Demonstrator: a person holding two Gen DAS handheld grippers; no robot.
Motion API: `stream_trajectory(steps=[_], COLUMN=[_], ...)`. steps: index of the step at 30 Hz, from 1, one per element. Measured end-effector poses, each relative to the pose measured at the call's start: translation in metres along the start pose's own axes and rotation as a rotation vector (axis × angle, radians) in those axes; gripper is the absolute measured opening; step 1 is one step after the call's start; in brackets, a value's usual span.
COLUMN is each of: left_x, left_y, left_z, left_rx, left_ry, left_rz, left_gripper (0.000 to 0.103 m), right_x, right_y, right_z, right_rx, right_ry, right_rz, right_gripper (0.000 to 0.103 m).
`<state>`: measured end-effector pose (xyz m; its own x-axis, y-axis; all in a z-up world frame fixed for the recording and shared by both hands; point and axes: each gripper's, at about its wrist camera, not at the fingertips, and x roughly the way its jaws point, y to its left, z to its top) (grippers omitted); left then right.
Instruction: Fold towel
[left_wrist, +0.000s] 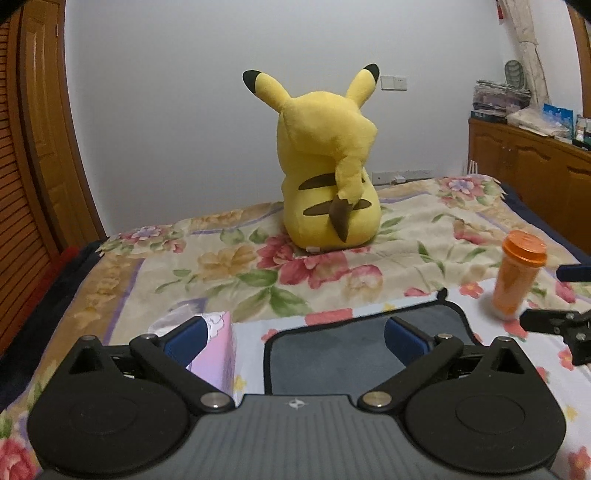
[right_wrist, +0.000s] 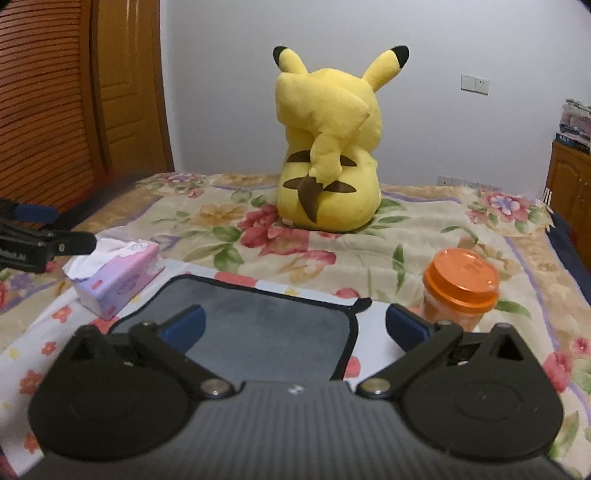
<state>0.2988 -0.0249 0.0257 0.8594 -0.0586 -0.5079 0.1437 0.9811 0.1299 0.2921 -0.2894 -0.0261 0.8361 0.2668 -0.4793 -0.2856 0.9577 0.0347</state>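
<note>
A grey towel (left_wrist: 332, 354) with a black border lies flat on a white flowered cloth on the bed; it also shows in the right wrist view (right_wrist: 266, 325). My left gripper (left_wrist: 295, 336) is open and empty, hovering over the towel's near left part. My right gripper (right_wrist: 295, 325) is open and empty, over the towel's near right part. The right gripper's tip (left_wrist: 554, 325) shows at the right edge of the left wrist view, and the left gripper (right_wrist: 44, 240) shows at the left edge of the right wrist view.
A pink tissue pack (right_wrist: 118, 277) lies left of the towel. An orange-lidded cup (right_wrist: 460, 295) stands at its right. A yellow plush toy (left_wrist: 328, 177) sits farther back on the flowered bedspread (left_wrist: 229, 266). A wooden cabinet (left_wrist: 535, 166) stands at right, wooden doors at left.
</note>
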Motion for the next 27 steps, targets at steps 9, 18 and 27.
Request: stream_trajectory(steps=[9, 18, 27], left_x=[-0.046, -0.098, -0.153], left_y=[-0.017, -0.030, -0.035], left_z=[-0.005, -0.003, -0.009], left_rx=[0.002, 0.006, 0.037], left_ry=[0.018, -0.002, -0.016], left_rz=[-0.031, -0.040, -0.046], left_gripper=[0.103, 0.103, 0.103], right_x=[-0.047, -0.093, -0.134], right_y=[0.007, 0.006, 0.018], right_z=[-0.008, -0.010, -0.004], right_rx=[0.028, 0.052, 0.044], right_ry=[-0.013, -0.036, -0.079], right_rz=[-0.041, -0.067, -0.072], right_gripper=[0.103, 0.103, 0.103])
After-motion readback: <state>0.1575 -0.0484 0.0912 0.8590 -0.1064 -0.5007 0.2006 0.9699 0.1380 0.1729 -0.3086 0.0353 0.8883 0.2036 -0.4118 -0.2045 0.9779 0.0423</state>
